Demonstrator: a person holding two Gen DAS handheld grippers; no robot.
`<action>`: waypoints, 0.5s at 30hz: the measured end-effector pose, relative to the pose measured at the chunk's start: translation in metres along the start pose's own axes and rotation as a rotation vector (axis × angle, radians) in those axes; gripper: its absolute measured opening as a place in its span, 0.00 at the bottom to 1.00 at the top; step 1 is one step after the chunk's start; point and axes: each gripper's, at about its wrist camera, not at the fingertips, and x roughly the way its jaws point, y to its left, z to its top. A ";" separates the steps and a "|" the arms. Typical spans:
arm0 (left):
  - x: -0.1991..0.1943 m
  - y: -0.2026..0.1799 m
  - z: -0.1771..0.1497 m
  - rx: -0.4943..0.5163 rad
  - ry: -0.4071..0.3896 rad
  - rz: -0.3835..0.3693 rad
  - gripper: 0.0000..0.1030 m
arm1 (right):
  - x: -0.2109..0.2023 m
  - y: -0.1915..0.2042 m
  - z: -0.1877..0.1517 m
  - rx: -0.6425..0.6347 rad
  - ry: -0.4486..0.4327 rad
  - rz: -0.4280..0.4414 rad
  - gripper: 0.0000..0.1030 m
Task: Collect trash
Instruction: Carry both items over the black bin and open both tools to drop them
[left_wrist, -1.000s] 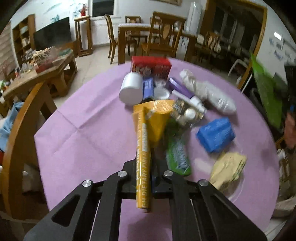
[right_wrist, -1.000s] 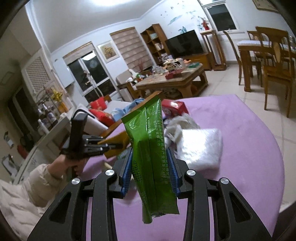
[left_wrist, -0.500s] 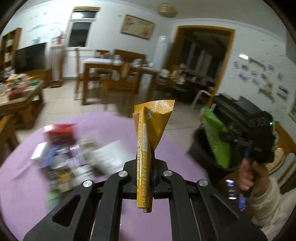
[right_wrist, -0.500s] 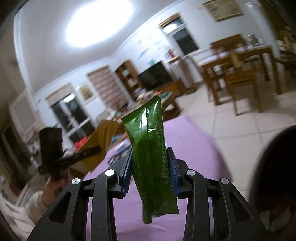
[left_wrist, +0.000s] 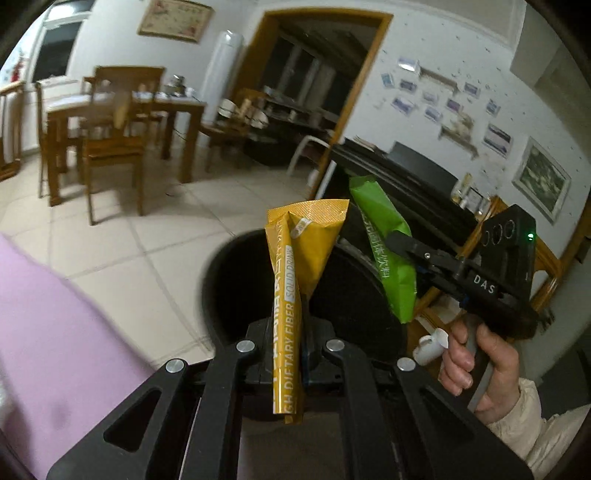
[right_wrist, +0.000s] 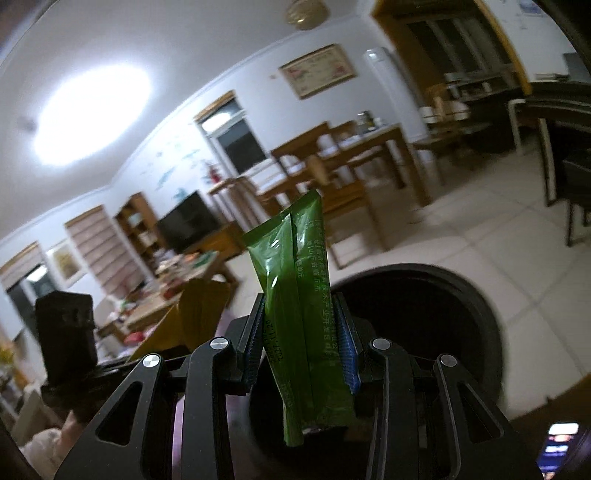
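While over the black bin (left_wrist: 236, 280): left claw (left_wrist: 291, 343) pinching yellow sachet (left_wrist: 295, 266), right claw (right_wrist: 303, 339) pinching green sachet (right_wrist: 299, 295).

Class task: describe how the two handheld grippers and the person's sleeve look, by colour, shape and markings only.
Both grippers are black, with triangular cut-out linkages and silver rivets. The right gripper has blue ridged pads; its boxy body bears white letters "DAS" and a green light. The left gripper looks alike. The sleeve is cream and padded.
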 end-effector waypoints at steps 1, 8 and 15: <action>0.009 -0.004 0.001 0.001 0.010 -0.008 0.08 | 0.001 -0.006 -0.002 0.003 0.001 -0.014 0.34; 0.052 -0.018 -0.004 -0.006 0.075 -0.025 0.08 | 0.002 -0.043 -0.010 0.024 0.017 -0.070 0.35; 0.056 -0.025 -0.006 0.023 0.099 0.004 0.11 | 0.029 -0.039 -0.006 0.034 0.034 -0.070 0.36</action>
